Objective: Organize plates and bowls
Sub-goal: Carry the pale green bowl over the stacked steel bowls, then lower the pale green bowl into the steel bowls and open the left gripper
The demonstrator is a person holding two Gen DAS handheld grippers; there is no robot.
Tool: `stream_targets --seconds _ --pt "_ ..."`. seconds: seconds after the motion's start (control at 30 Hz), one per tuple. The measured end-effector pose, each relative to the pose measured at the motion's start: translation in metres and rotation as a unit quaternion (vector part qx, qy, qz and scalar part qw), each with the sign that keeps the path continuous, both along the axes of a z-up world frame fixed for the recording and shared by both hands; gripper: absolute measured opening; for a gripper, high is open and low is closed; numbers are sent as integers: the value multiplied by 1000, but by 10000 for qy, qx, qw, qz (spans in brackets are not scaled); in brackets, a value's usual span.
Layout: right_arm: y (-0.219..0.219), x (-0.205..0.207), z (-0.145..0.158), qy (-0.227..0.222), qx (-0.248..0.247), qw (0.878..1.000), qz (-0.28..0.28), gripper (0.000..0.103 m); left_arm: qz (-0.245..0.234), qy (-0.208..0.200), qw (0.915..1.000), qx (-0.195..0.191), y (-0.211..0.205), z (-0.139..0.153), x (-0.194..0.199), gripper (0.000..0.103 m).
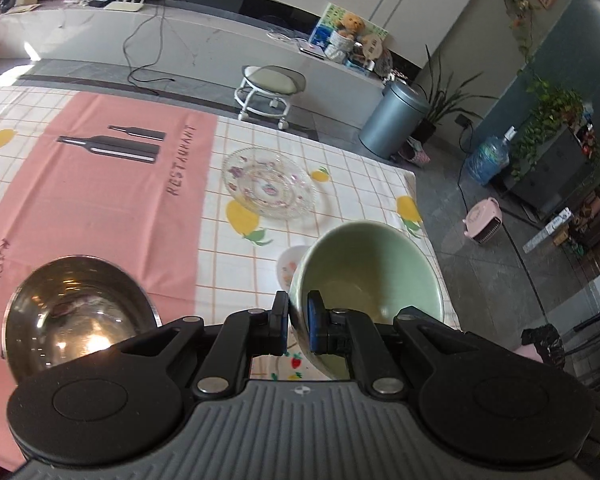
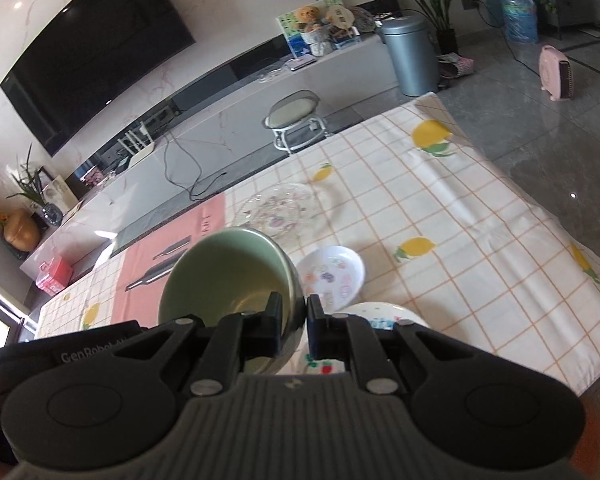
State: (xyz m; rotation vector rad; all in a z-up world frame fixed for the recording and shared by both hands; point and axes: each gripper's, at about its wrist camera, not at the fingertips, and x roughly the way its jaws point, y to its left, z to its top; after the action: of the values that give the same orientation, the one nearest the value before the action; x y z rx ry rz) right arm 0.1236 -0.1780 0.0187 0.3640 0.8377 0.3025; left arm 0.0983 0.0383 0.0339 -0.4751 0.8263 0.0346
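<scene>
A green bowl (image 1: pixel 364 276) is gripped on both sides of its rim and held tilted above the table. My left gripper (image 1: pixel 298 322) is shut on its left rim. My right gripper (image 2: pixel 294 326) is shut on the right rim of the same bowl (image 2: pixel 224 276). A steel bowl (image 1: pixel 76 312) stands on the pink mat at the near left. A clear glass plate (image 1: pixel 268 184) lies further back, and shows in the right wrist view (image 2: pixel 278 210) too. A small white patterned plate (image 2: pixel 332 276) lies under the bowl, partly hidden in the left wrist view (image 1: pixel 290 266). A white bowl (image 2: pixel 380 316) sits behind my right fingers.
A checked tablecloth with lemons (image 1: pixel 340 184) covers the table, with a pink mat (image 1: pixel 100 184) on the left. The table's right edge (image 1: pixel 428 240) drops to the floor. A stool (image 1: pixel 270 88) and a grey bin (image 1: pixel 392 120) stand beyond the far edge.
</scene>
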Motion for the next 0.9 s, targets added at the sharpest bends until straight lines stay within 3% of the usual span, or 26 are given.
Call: stream_targets --seconds 0.23,0.5,0.9 --pt "66 -12 16 -106 -68 9977 664 10 557 21 9984 -115 55 5 -28 10" --pt "118 -19 6 209 -64 9928 1178 10 900 242 9955 -190 99 -9 -50 11" --pt "152 -16 -21 613 -318 9853 1565 8 898 685 9934 -217 121 -34 -69 14"
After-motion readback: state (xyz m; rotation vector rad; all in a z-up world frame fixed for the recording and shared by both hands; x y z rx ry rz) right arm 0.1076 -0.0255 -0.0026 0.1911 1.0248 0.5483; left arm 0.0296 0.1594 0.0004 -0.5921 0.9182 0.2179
